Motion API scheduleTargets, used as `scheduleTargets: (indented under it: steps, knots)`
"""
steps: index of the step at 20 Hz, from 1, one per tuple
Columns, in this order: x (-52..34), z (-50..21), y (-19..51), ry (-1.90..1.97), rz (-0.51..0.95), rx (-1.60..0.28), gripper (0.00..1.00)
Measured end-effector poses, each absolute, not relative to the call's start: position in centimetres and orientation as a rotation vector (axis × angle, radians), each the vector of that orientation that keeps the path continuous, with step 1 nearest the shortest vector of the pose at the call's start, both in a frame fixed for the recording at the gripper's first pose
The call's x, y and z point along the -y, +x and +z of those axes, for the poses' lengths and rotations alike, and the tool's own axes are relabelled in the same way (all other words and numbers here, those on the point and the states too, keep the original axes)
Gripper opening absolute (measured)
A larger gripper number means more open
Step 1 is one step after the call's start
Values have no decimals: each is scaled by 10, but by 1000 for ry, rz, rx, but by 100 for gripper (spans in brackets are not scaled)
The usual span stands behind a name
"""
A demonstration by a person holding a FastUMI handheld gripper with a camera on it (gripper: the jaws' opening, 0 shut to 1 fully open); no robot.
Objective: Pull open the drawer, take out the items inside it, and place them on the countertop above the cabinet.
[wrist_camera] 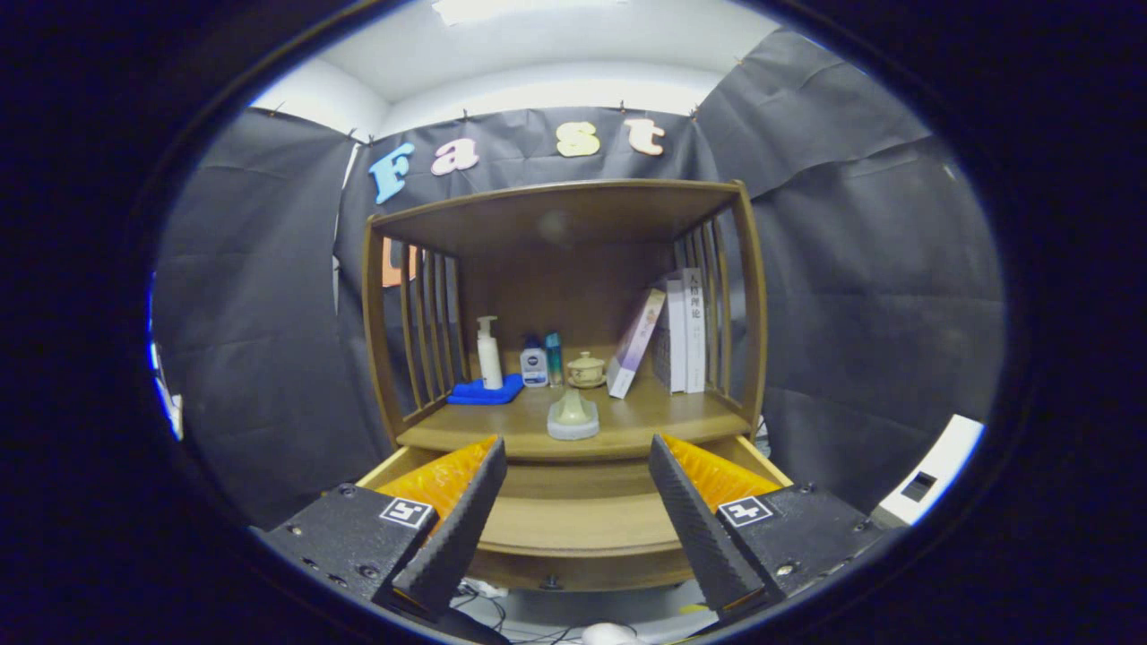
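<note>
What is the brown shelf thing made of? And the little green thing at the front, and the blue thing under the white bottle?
The cabinet looks like wood: brown, with a dull sheen and slatted sides. The little green piece looks glazed and smooth, probably ceramic. The blue mat looks like soft folded cloth. The gripper hangs open before the open drawer, holding nothing.

Drawer [573, 528] pulled out below countertop [627, 428]. Ornament [573, 416] at counter front, ctr. Behind, L to R: pump bottle [488, 353] on cloth [485, 391], two small bottles [542, 361], cup [586, 368], books [672, 331]. Gripper [573, 528] fingers spread, flanking drawer.
</note>
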State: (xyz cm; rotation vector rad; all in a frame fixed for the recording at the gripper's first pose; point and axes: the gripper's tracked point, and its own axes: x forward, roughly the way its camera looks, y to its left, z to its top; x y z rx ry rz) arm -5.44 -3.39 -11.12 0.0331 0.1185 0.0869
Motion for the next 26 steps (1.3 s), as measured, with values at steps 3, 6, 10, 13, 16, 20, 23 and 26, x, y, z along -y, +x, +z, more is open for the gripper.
scheduleTargets:
  steps: [3, 6, 10, 13, 16, 20, 23, 26]
  knots:
    - [42, -145, -67, 6, 52, -110, 100]
    - [41, -179, -80, 17, 49, -132, 100]
    - [29, -224, -93, 17, 46, -154, 100]
    - [8, -246, -86, -24, 80, -205, 100]
    - [2, -264, -73, -29, 77, -237, 100]
    - [3, -280, -56, -5, 44, -281, 100]
    - [4, -283, -51, -2, 28, -277, 100]
    - [1, -281, -50, -25, 25, -270, 100]
